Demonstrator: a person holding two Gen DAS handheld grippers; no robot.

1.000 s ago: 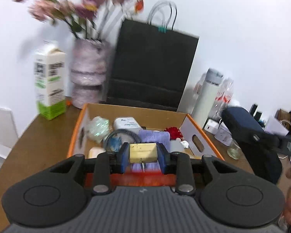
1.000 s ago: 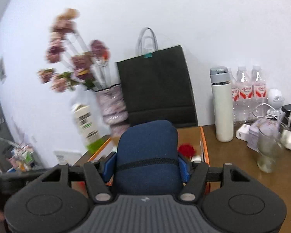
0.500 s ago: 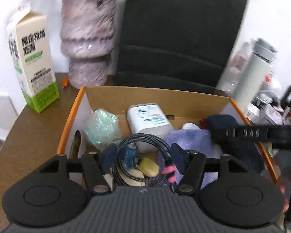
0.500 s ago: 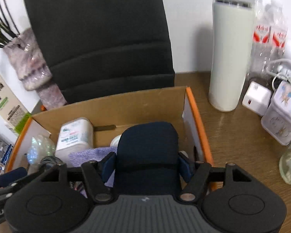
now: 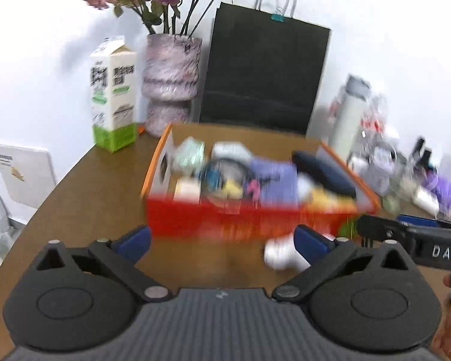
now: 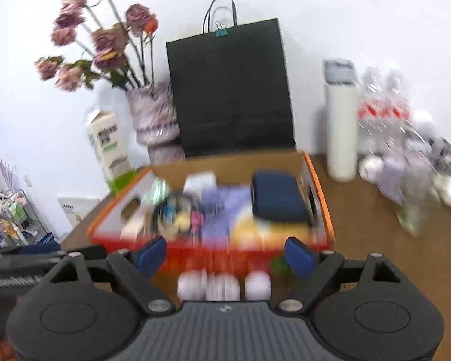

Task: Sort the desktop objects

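Note:
An orange-edged cardboard box (image 5: 156, 162) stands mid-table, blurred, holding several items. A navy case (image 6: 276, 195) lies at its right end and a small yellow piece (image 5: 231, 186) near its middle. My left gripper (image 5: 222, 242) hovers in front of the box's red front wall. Its jaws are opening wide with nothing between them. My right gripper (image 6: 225, 255) is also in front of the box, jaws opening and nothing gripped. Small white objects (image 6: 222, 288) and a green bit (image 6: 278, 266) lie on the table just before the box.
Behind the box stand a milk carton (image 5: 112, 96), a vase of dried flowers (image 5: 170, 84) and a black paper bag (image 5: 264, 75). To the right are a white bottle (image 6: 341, 126), water bottles (image 6: 381, 111), a glass (image 6: 415, 207) and small clutter.
The left gripper let go of the yellow piece and the right let go of the navy case; both now lie in the box. Both grippers drew back from the box with jaws wider.

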